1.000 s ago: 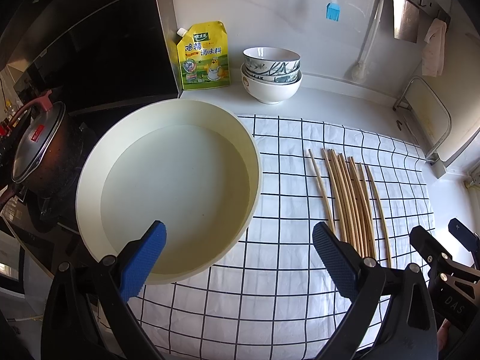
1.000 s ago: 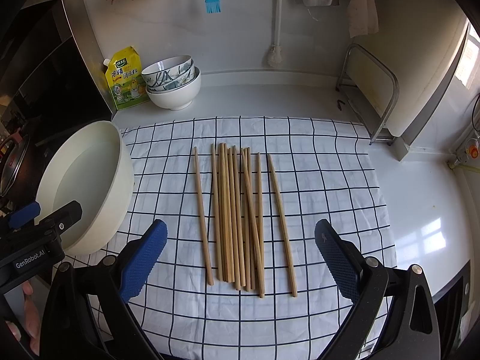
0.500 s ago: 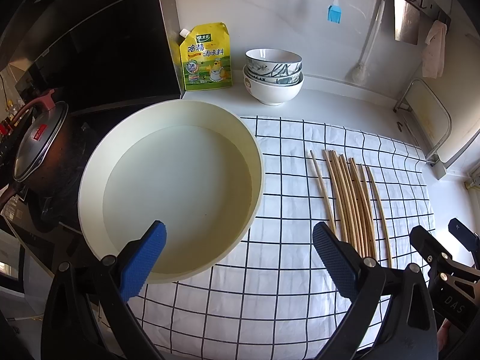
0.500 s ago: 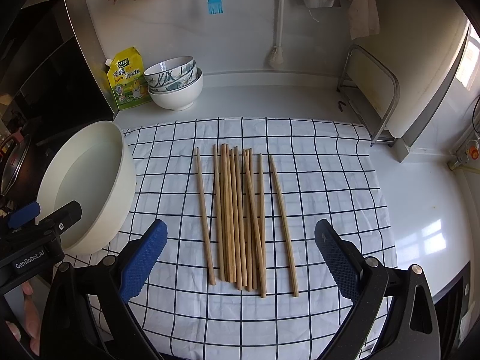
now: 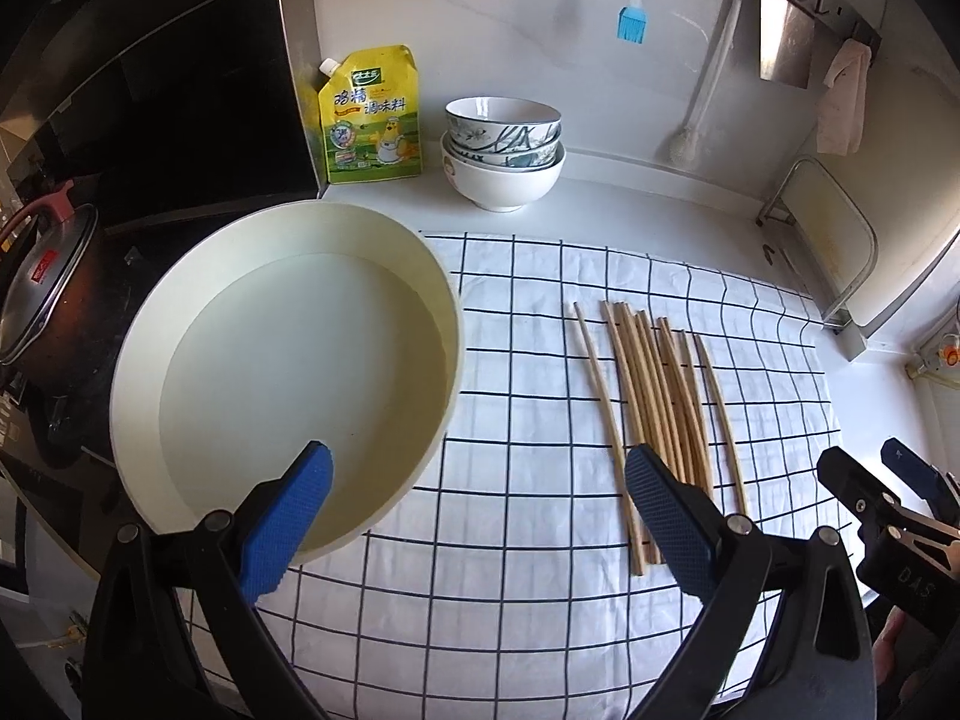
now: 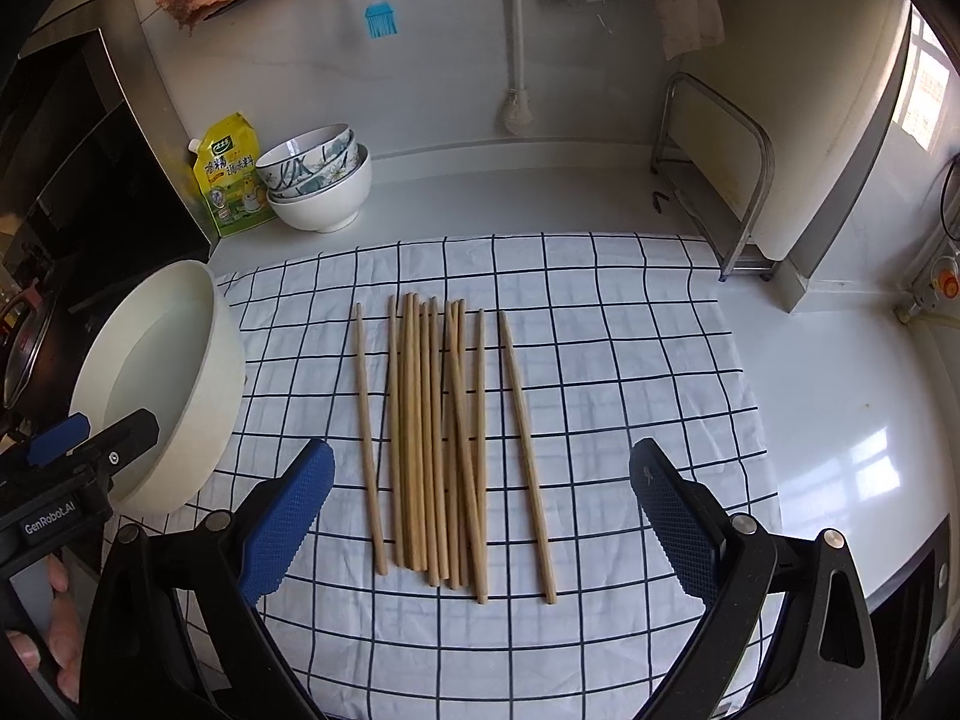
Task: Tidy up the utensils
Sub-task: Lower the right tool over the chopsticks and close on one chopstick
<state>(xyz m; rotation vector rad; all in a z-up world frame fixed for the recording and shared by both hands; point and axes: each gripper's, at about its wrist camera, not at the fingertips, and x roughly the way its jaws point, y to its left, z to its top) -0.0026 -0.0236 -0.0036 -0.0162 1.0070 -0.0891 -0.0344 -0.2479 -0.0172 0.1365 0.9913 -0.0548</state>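
Several wooden chopsticks (image 6: 441,438) lie side by side on a white cloth with a dark grid (image 6: 600,360). The same chopsticks (image 5: 654,402) show right of centre in the left wrist view. My right gripper (image 6: 480,516) hovers open just short of their near ends, nothing between its blue pads. My left gripper (image 5: 477,513) is open too, its left pad over the rim of a cream pan (image 5: 150,360) and its right pad beside the chopsticks' near ends. Each gripper appears at the edge of the other's view.
The cream pan (image 6: 198,420) sits at the cloth's left edge. Stacked bowls (image 6: 318,186) and a yellow seasoning pouch (image 6: 231,180) stand at the back. A dark lidded pot (image 5: 42,300) is far left, a metal rack (image 6: 720,180) at the right. A blue brush (image 5: 633,21) hangs on the wall.
Both views have shifted slightly: the chopsticks and bowls sit a little further right and lower in the frames. Both grippers stay open; nothing on the cloth has moved.
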